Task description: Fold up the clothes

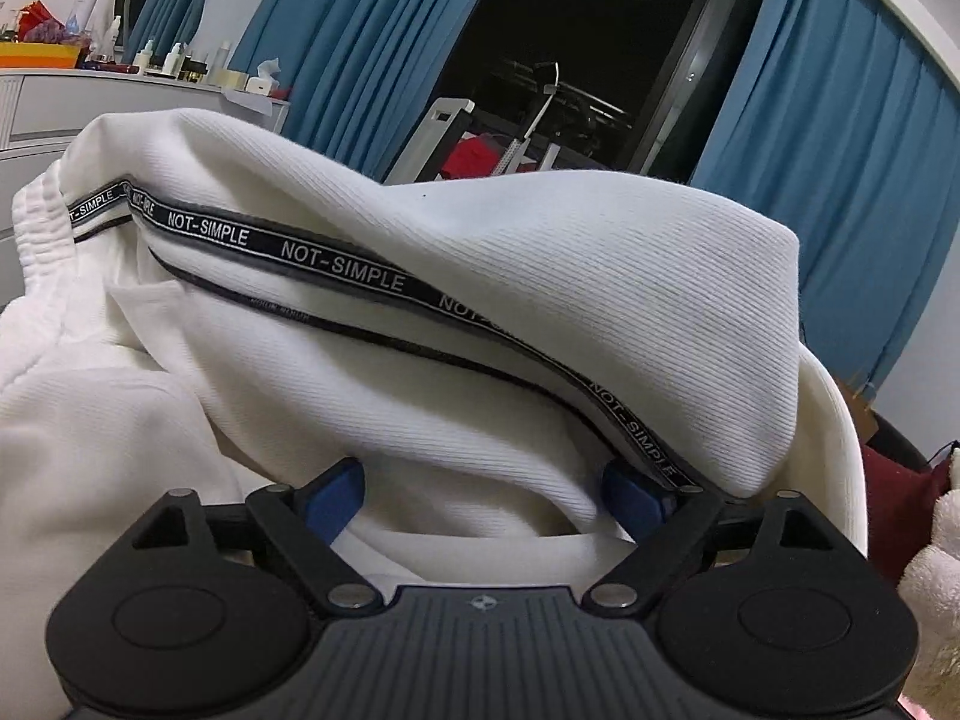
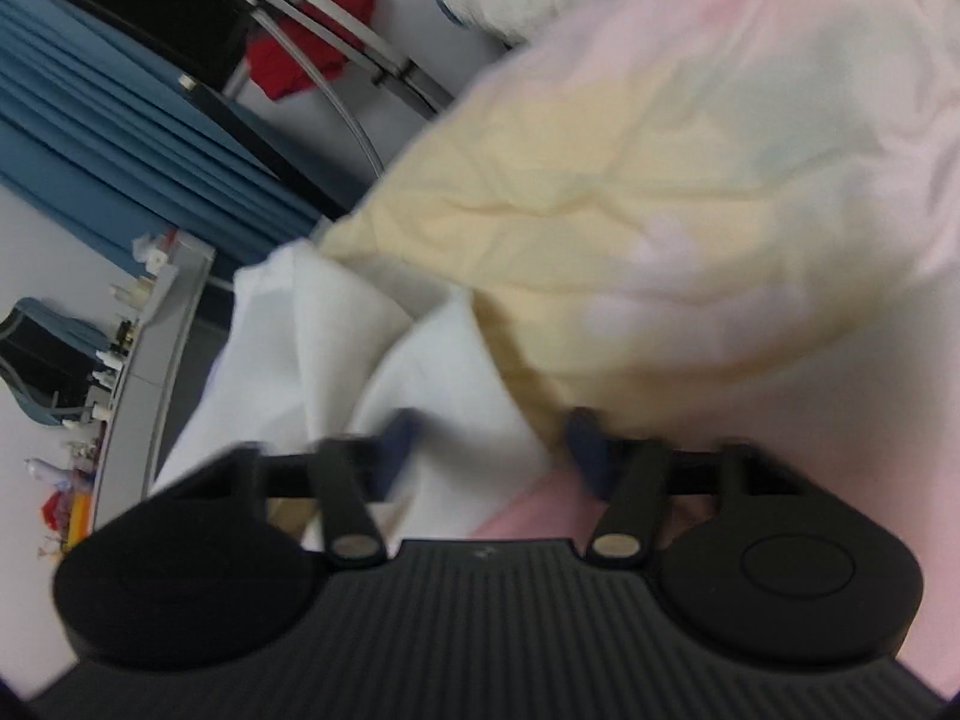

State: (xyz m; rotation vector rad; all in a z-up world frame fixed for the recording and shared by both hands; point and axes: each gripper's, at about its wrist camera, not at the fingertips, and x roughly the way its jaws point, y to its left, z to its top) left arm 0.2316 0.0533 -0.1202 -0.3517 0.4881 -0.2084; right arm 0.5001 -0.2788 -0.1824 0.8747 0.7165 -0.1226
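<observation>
Both claws spread, left claw (image 1: 483, 498) amid white garment (image 1: 540, 276), blue curtains (image 1: 840, 180) behind.

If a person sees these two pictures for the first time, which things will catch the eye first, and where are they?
In the left wrist view, a white garment fills the middle, crossed by a black tape printed NOT-SIMPLE, with the open left gripper pushed into its folds. Behind it hang blue curtains beside a dark window. The blurred right wrist view shows a pale yellow and pink cloth above the open right gripper.
</observation>
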